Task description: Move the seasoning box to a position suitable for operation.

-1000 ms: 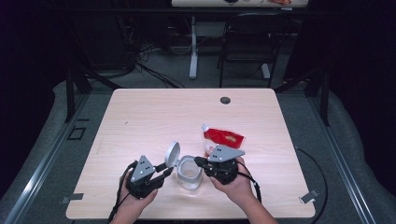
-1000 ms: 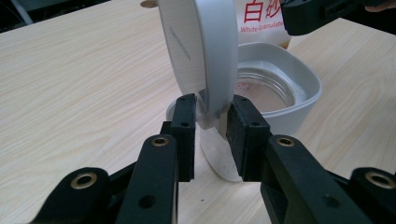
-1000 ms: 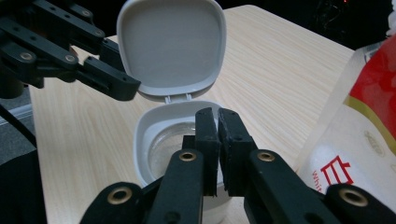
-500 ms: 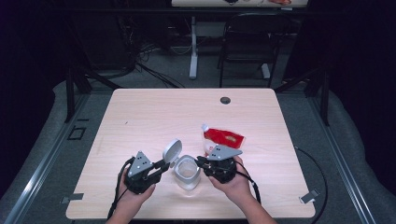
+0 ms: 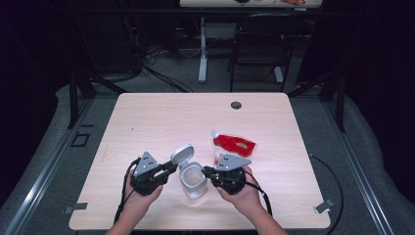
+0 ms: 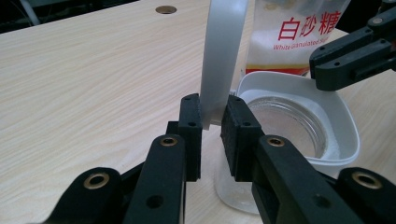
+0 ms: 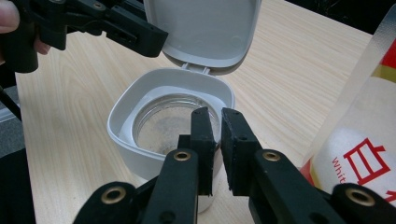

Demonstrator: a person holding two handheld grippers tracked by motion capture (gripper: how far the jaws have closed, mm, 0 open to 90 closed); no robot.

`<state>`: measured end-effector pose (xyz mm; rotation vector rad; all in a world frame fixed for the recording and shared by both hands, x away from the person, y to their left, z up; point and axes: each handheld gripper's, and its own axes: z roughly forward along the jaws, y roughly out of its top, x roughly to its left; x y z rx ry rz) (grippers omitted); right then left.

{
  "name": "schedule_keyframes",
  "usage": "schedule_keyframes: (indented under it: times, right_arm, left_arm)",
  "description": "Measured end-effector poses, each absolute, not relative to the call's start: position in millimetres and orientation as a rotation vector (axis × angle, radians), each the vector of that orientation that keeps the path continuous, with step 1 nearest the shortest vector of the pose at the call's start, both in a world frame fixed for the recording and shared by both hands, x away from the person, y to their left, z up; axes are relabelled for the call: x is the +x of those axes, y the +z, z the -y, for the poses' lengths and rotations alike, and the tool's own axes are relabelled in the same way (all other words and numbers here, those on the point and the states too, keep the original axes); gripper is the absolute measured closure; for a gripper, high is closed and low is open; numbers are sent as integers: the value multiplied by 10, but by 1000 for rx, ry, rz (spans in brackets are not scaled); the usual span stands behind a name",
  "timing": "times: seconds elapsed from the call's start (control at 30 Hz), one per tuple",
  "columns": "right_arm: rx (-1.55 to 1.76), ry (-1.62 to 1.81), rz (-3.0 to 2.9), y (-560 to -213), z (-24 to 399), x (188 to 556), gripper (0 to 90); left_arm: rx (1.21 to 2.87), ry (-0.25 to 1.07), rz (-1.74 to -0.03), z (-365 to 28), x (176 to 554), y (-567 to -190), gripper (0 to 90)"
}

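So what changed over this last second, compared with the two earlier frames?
The left gripper has been closing on the jar's flip lid, which now stands between its jaws. The right gripper stays at the rim of the jar. Jar and sugar bag haven't moved.

The sugar bag lies on the table, its red-and-clear front bearing red lettering, well short of the grommet hole near the table's far edge. A black chair stands beyond the table's far edge, beside a white desk leg. Cables trail on the grey floor left of that leg.
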<state>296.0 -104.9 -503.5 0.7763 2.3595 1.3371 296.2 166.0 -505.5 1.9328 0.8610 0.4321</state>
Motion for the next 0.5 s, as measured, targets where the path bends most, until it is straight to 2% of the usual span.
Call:
schedule_keyframes:
  times: [0.5]
  right_arm:
    - [786, 1355, -2366, -5034, 1070, 2953, 833]
  left_arm:
    - [1903, 391, -865, -1621, 3149, -5079, 779]
